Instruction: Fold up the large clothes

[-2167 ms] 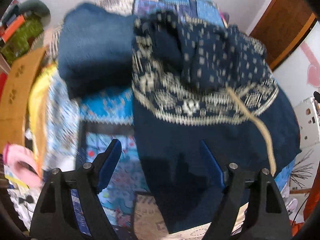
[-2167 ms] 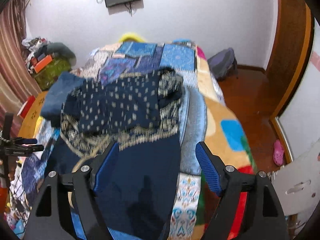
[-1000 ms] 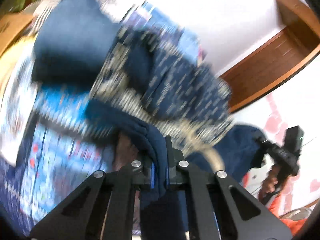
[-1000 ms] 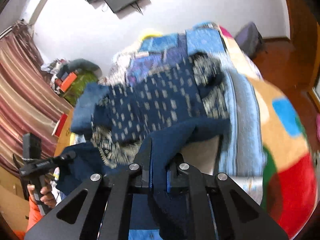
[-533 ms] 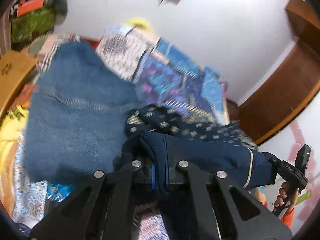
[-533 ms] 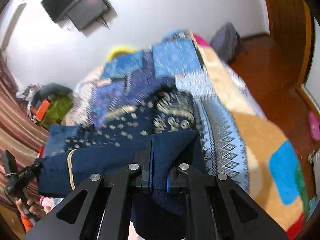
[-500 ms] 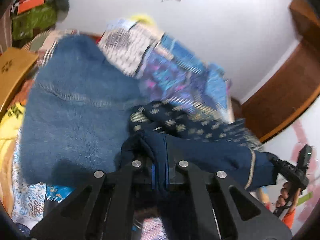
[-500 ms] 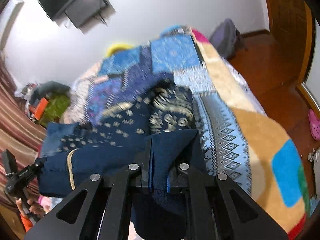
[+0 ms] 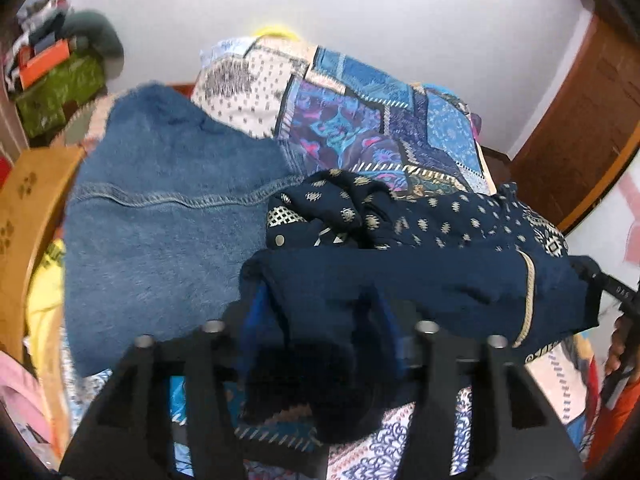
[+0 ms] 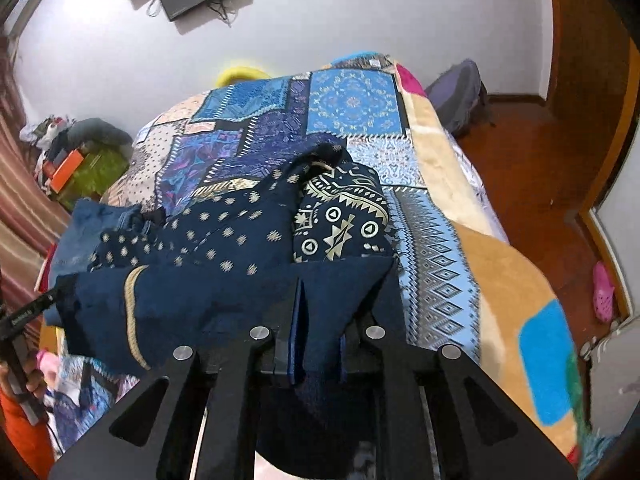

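A dark navy garment with cream patterned bands lies on the bed, its plain lower part folded up over the dotted part. My left gripper has its jaws parted, with the garment's left corner draped loosely between them. My right gripper is shut on the garment's right corner. A cream trim stripe runs across the folded edge between the two grippers.
A blue denim piece lies left of the garment on the patchwork bedspread. A wooden stand and clutter sit at the left. The wooden floor and a backpack are to the right.
Both grippers carried the garment's lower edge up and over the patterned part. The left jaws have since opened; the right stays shut on its corner.
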The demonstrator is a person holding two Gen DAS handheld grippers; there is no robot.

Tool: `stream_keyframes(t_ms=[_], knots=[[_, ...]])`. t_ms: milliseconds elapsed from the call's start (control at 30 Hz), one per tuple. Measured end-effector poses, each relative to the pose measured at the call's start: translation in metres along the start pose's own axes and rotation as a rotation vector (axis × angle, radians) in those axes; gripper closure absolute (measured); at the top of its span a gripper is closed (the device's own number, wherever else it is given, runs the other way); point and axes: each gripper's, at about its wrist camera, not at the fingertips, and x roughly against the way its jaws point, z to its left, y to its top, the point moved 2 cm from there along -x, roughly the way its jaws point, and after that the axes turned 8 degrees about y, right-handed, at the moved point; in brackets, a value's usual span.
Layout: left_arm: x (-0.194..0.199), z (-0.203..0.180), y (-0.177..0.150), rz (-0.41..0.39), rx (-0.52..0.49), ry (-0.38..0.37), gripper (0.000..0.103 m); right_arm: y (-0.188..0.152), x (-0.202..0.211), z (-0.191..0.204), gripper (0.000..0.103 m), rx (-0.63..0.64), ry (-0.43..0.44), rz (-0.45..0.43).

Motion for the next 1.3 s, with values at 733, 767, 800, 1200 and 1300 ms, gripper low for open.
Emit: stream_keyframes(t_ms=[733, 767, 800, 1200, 1300], knots=[[-0.001, 0.002, -0.061, 0.169, 0.122, -0.189, 0.043, -0.043, 0.008, 0.001, 0.051, -0.016, 0.027, 0.088], [-0.006, 0.001, -0.061, 0.177, 0.128, -0.187, 0.043, -0.043, 0.005, -0.001, 0.054, -0.029, 0.033, 0.091], [-0.009, 0.0, -0.06, 0.18, 0.131, -0.188, 0.043, -0.041, 0.0, -0.002, 0.058, -0.043, 0.05, 0.091], [0.008, -0.028, -0.019, 0.118, 0.027, -0.295, 0.097, -0.004, 0.002, 0.005, 0.098, -0.05, 0.152, 0.022], [0.012, -0.032, 0.009, 0.077, 0.041, -0.324, 0.097, 0.023, -0.005, 0.013, 0.099, -0.013, 0.138, -0.015]])
